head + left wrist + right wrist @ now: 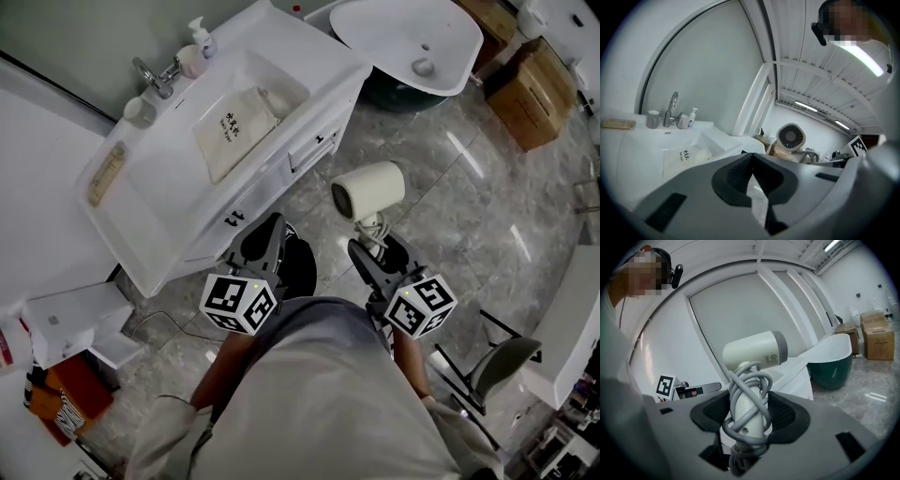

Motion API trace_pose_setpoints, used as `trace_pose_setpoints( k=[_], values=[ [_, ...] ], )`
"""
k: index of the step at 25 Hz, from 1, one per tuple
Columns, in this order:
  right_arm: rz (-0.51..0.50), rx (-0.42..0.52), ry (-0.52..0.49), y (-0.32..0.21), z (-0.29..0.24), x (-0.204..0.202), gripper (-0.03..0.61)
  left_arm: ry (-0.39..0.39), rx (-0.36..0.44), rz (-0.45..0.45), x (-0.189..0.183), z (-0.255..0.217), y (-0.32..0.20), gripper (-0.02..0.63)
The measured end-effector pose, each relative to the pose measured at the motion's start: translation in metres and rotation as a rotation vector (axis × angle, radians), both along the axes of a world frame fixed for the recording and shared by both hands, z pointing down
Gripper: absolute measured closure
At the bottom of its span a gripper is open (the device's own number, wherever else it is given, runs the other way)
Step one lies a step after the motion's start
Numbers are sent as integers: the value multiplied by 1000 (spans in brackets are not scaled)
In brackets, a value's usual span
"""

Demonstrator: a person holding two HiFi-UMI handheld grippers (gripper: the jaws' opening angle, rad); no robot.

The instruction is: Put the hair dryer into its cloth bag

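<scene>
**Item 1: left tool** (751,165). The jaws are pressed together and nothing is held between them. It is held over the floor (469,206), just near of the bench (150,202) front, and is pointed toward the bench.

**Item 2: right tool** (747,414). The jaws are clamped on the handle of the hair dryer (754,350), with the pads set against both sides of the handle. It is held to the right of the left tool, apart from it.

**Item 3: hair dryer.** Cream body with a grey band at the rear. The handle is kept upright and the barrel lies level above it. A grey cord is wound in several loops round the handle. The dryer is carried in the air above the floor, to the right of the bench and well apart from the cloth bag (234,131).

**Item 4: cloth bag.** Off-white, with dark print on its face. It is laid flat in the basin (292,86) of the bench, empty as far as can be seen.

**Item 5: bench fittings.** 1 chrome tap (155,75), 1 cup (139,111) and 1 pump bottle (200,36) are ranged along the far edge. 1 tan oblong piece (106,174) is placed at the left end.

**Item 6: surroundings.** 1 white bathtub (412,42) with a dark green outside is stood at the far right, with cardboard boxes (530,94) beside it.
</scene>
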State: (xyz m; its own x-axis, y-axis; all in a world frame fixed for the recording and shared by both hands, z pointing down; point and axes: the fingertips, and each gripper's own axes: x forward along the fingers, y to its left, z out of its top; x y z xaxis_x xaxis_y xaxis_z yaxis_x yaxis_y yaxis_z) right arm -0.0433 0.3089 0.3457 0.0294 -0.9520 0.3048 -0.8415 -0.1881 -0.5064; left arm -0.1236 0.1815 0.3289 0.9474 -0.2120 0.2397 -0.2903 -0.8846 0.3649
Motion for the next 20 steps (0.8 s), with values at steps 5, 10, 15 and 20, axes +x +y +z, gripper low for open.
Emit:
trace_pose_setpoints(
  k=[5,10,15,20],
  values=[
    [-22,8,-6,-46,0,21,325,-32,18,-21,17,2,-46,614],
    [-41,12,-5,-90,-3,39,325,-32,10,-44,31,1,-88,614],
    [-59,10,0,-128,-6,54,325,-44,12,-65,41,4,-126,615],
    [-84,-6,20,-161,-7,64,325,-55,3,-93,45,10,-159,614]
  ],
)
